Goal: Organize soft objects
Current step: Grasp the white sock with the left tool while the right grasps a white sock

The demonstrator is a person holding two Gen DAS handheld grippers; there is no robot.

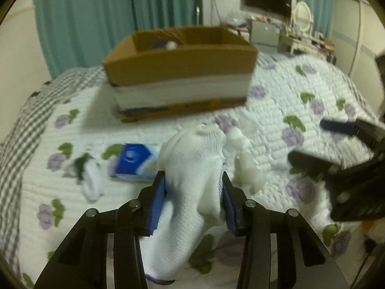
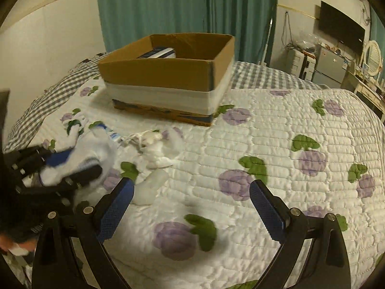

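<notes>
My left gripper is shut on a white sock and holds it above the floral quilt; it also shows in the right wrist view with the sock. My right gripper is open and empty over the quilt; it also shows at the right of the left wrist view. An open cardboard box stands at the back of the bed. More white soft pieces lie beside the sock.
A blue tissue pack and another white sock lie on the quilt to the left. Green curtains hang behind the bed. A TV, a mirror and cluttered furniture stand at the right.
</notes>
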